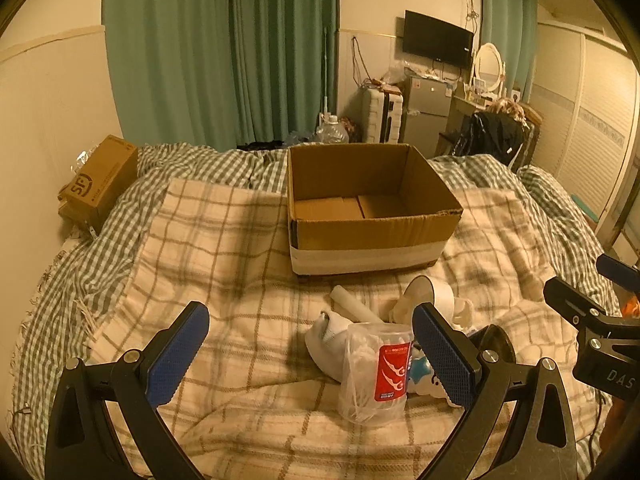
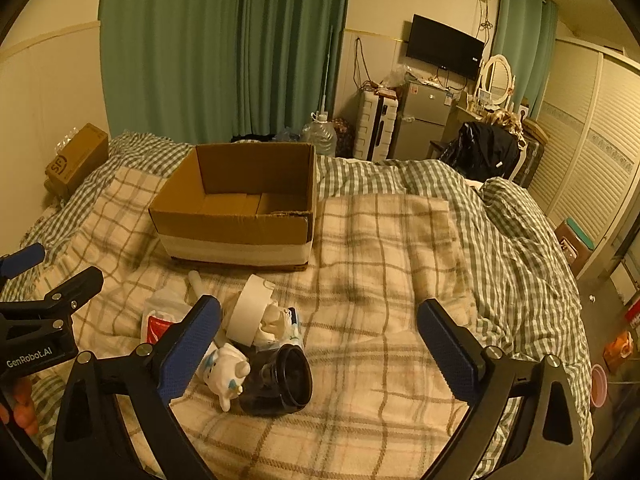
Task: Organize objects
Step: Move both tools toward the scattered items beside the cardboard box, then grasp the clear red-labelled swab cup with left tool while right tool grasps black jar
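An open, empty cardboard box [image 1: 372, 216] [image 2: 236, 216] stands on the plaid blanket. In front of it lies a small pile: a clear plastic jar with a red label [image 1: 380, 372] [image 2: 160, 320], a white paper cup on its side [image 1: 432, 292] [image 2: 252, 308], a white tube [image 1: 356, 306], a white plush toy [image 2: 228, 372] and a black jar [image 2: 280, 380]. My left gripper [image 1: 312, 352] is open and empty, with the labelled jar near its right finger. My right gripper [image 2: 320, 348] is open and empty, above the blanket just right of the pile.
The bed is covered by a plaid blanket [image 2: 380, 260] over a green checked duvet [image 2: 500, 216]. A closed brown parcel [image 1: 100, 180] lies at the far left by the wall. Behind the bed are curtains, a fridge [image 2: 420, 124] and a wardrobe at right.
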{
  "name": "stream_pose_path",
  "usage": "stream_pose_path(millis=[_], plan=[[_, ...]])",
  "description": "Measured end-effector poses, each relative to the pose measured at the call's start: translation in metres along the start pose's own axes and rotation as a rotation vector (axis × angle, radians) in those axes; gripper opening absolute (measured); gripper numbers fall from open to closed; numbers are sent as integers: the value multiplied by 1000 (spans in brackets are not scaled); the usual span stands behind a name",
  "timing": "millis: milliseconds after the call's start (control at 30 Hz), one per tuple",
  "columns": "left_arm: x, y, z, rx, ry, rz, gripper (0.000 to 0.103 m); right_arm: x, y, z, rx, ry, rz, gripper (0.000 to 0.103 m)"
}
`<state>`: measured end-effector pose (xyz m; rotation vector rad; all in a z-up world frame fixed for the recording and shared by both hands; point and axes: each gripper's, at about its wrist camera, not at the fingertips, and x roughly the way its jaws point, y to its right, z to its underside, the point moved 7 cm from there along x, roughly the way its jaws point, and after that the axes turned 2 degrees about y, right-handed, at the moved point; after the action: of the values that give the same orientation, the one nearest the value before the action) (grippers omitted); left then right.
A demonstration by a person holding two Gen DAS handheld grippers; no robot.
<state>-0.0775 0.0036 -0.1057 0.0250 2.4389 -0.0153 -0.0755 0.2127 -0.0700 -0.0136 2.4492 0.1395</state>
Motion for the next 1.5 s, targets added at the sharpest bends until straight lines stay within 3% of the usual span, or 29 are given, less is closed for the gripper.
stream_pose_path(millis=[333, 533, 733, 900, 967, 1033, 1100, 1233, 1500], plan=[[17, 14, 17, 30, -74, 30, 103, 9, 2, 9, 14, -38, -23, 96], [32, 23, 33, 46, -141, 53, 103, 29, -4, 29, -1, -118, -47, 90], [56, 35, 54, 70, -249, 93, 103, 54, -6, 53, 20, -216, -92, 70], [75, 43, 67, 88, -322, 117, 102, 69, -11, 66, 26, -278, -137, 46], [83, 47, 71, 95, -349, 130, 96, 72, -15, 69, 21, -292, -162, 34], [89, 50, 75, 101, -376, 149, 75, 73, -18, 70, 14, -294, -182, 25], [93, 56, 81, 103, -412, 197, 63, 71, -21, 70, 5, -289, -195, 19], [86, 57, 77, 108, -386, 207, 63, 66, -23, 66, -1, -273, -208, 15], [46, 42, 45, 85, -253, 177, 63, 33, -26, 46, -55, -201, -186, 10]])
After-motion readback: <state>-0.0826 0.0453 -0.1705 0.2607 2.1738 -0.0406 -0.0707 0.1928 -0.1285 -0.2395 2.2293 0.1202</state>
